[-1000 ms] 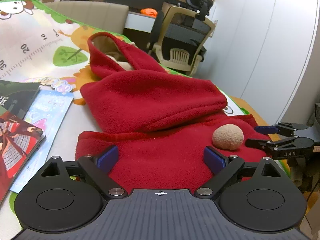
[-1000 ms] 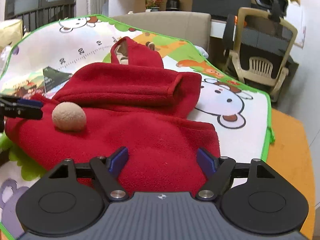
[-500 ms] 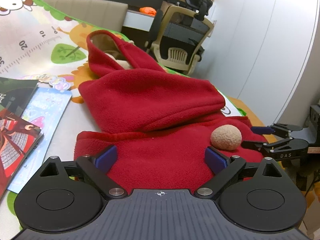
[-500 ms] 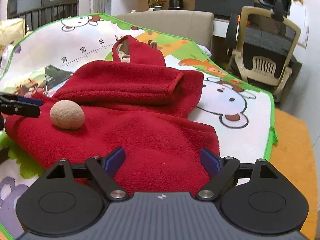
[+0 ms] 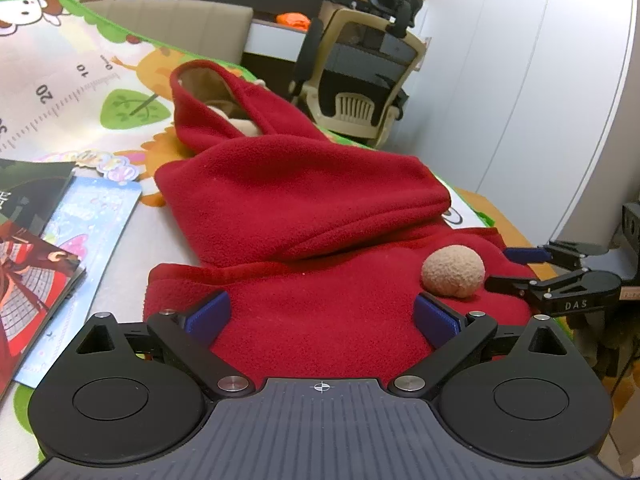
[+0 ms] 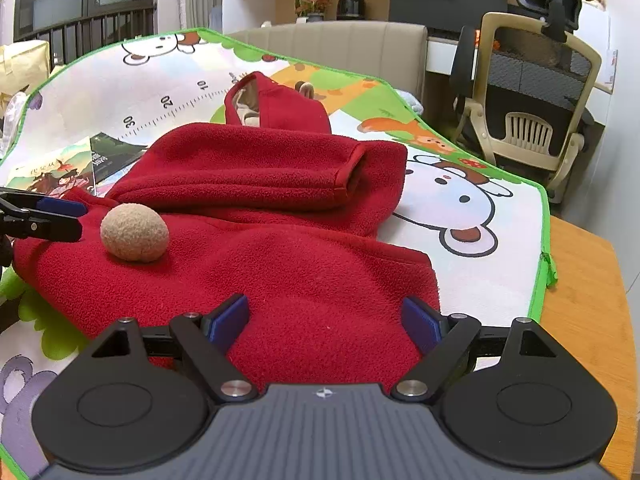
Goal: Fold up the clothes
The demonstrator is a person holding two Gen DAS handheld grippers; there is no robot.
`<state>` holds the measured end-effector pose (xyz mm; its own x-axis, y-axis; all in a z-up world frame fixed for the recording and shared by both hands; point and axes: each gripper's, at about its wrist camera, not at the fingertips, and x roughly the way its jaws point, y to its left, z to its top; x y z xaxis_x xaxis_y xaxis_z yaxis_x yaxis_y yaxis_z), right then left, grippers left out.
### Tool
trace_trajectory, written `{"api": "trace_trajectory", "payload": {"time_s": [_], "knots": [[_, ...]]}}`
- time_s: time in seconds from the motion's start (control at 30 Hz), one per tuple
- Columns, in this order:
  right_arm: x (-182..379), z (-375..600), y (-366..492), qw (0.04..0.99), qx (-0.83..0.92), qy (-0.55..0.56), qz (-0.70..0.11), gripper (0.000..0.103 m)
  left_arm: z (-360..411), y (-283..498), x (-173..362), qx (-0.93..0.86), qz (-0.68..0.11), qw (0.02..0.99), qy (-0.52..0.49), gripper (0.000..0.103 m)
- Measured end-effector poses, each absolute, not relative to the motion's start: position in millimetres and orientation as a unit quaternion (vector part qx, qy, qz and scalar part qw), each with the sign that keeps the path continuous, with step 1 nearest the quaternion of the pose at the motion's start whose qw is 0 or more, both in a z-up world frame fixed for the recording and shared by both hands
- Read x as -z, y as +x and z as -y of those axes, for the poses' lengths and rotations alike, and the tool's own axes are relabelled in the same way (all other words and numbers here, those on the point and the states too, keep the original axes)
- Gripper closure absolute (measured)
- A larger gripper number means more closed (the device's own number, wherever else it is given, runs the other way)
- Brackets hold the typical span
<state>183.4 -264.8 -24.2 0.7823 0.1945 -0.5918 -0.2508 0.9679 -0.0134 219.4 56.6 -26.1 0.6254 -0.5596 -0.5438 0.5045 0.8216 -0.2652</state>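
Hem of red fleece garment [image 5: 320, 320] lies between each open claw.

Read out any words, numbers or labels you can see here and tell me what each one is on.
"DAS": white letters on the right tongs, seen from the left wrist view.
"10", "20", "30": the printed ruler scale on the play mat.
Books to the left of the red fleece garment: cover lettering is there, but too small and blurred to read.
Pastel lettering printed on the mat near the books: too distorted to read.
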Motion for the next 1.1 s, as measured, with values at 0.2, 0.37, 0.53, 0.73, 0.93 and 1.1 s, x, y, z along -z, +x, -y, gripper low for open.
{"api": "trace_trajectory", "payload": {"time_s": [0.2, 0.37, 0.53, 0.73, 0.93, 1.1], "knots": [[-63.9, 237.4, 223.1, 0.947, -0.182, -0.085, -0.251, 0.01, -65.9, 231.4, 23.7, 0.315, -0.34, 0.882, -0.08, 0.0], [-106.0, 163.7, 337.4, 0.935, -0.23, -0.102, -0.249, 0.009, -76.5, 237.3, 26.4, 0.321, -0.343, 0.871, -0.146, 0.0], [-74.2, 73.0, 474.6, 0.93, -0.183, -0.188, -0.256, 0.016, -85.4, 240.4, 29.9, 0.334, -0.338, 0.861, -0.184, 0.0], [-24.1, 23.8, 573.7, 0.915, -0.135, -0.243, -0.292, 0.094, -88.9, 238.4, 34.8, 0.353, -0.32, 0.86, -0.182, 0.0], [-101.5, 72.0, 511.1, 0.939, -0.168, -0.203, -0.222, 0.095, -91.0, 238.4, 29.0, 0.351, -0.32, 0.859, -0.19, 0.0], [-170.6, 136.2, 375.9, 0.952, -0.208, -0.156, -0.161, 0.095, -91.8, 230.8, 7.1, 0.339, -0.306, 0.871, -0.179, 0.0]]}}
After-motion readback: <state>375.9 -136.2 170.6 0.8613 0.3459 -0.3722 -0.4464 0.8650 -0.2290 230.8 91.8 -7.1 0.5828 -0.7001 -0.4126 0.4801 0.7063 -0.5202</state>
